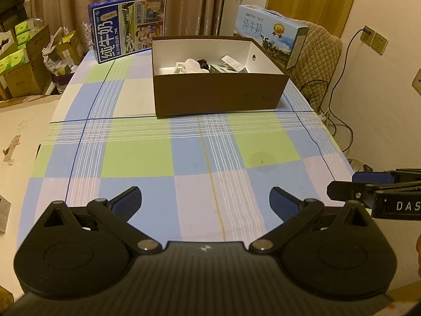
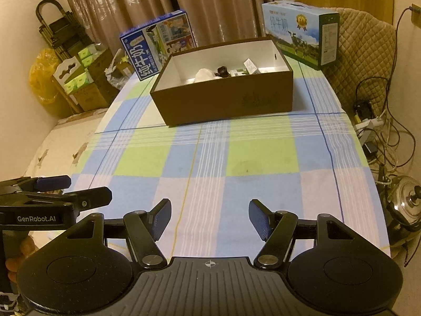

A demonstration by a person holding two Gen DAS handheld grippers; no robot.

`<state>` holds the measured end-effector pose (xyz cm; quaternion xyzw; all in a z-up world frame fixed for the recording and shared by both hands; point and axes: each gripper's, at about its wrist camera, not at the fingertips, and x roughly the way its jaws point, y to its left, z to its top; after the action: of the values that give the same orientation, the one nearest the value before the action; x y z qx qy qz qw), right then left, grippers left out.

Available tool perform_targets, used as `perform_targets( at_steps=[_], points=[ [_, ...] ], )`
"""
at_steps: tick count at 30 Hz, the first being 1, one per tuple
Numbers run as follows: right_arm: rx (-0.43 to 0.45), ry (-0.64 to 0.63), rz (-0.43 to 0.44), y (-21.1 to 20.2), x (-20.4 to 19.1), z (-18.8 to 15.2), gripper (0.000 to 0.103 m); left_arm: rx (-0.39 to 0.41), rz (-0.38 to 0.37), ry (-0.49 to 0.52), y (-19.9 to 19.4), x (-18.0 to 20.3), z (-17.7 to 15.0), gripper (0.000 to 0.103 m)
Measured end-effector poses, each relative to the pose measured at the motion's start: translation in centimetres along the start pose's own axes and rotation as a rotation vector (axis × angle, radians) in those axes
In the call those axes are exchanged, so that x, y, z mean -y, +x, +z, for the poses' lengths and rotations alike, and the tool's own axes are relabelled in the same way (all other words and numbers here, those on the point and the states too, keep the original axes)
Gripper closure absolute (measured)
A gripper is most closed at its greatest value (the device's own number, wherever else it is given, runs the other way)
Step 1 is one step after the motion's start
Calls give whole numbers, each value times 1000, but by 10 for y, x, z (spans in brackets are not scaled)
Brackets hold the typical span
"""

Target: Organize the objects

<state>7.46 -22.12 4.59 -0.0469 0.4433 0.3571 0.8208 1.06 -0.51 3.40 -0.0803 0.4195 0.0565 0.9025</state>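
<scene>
A brown cardboard box [image 1: 218, 97] with a white inside stands at the far middle of the checked table; it also shows in the right wrist view [image 2: 226, 100]. Inside lie a white crumpled item [image 1: 190, 65], a small dark item [image 1: 202, 64], a green carton [image 1: 222, 69] and a white card [image 1: 232, 62]. My left gripper [image 1: 206, 201] is open and empty above the near table edge. My right gripper [image 2: 209, 217] is open and empty, level with the left one. Each gripper shows at the side of the other's view.
A dark blue milk carton case [image 1: 129, 26] leans at the back left and a light blue one [image 1: 271, 33] stands at the back right. A padded chair [image 1: 318, 60], wall cables and a metal pot [image 2: 405, 202] are to the right. Stacked boxes [image 1: 18, 60] are left.
</scene>
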Motion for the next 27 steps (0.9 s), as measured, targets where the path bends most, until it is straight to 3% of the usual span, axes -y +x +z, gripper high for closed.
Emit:
perform_targets(
  at_steps=[27],
  points=[
    [6, -34, 35, 4, 10, 14, 40, 17, 38, -21, -1, 10, 8, 1]
  ],
)
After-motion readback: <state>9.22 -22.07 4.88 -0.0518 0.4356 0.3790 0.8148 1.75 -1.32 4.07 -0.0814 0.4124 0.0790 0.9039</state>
